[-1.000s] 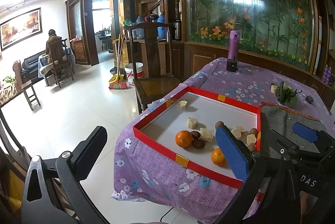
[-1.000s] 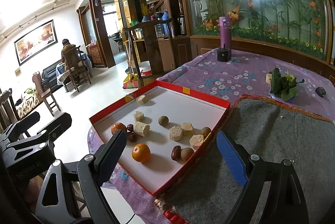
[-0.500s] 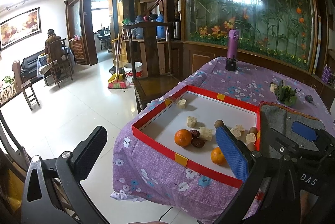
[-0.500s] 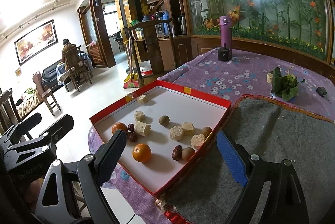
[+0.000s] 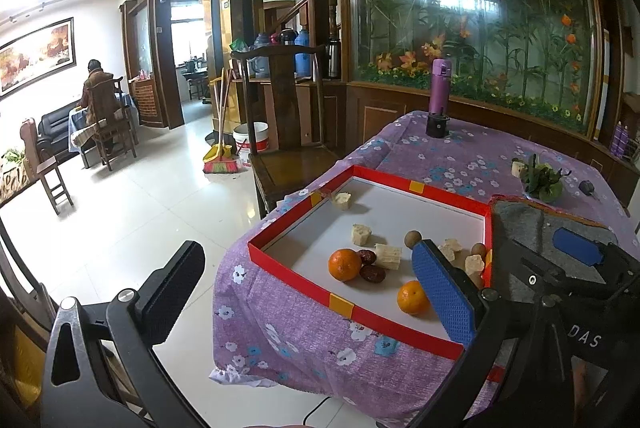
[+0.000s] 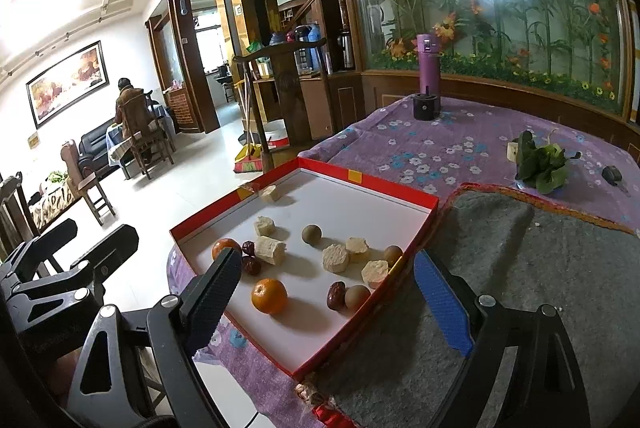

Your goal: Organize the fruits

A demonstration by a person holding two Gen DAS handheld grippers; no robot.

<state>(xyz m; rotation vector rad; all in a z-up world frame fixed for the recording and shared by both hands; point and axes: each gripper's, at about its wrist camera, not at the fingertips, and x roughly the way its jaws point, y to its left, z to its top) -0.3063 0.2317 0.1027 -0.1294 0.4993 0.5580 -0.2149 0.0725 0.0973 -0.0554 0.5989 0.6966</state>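
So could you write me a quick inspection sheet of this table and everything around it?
Surface: table under a purple flowered cloth, with a grey felt mat on the near right.
Job's things: red-rimmed tray holding two oranges, dark dates, small brown round fruits and pale chunks, all loose.
Clutter: purple flask, leafy greens, a small dark object at the far right.
Grippers: left gripper and right gripper both open, empty, short of the tray.
Cables: one thin dark cable below the table edge.
Surroundings: wooden chair, broom, white bucket, a person seated far off.
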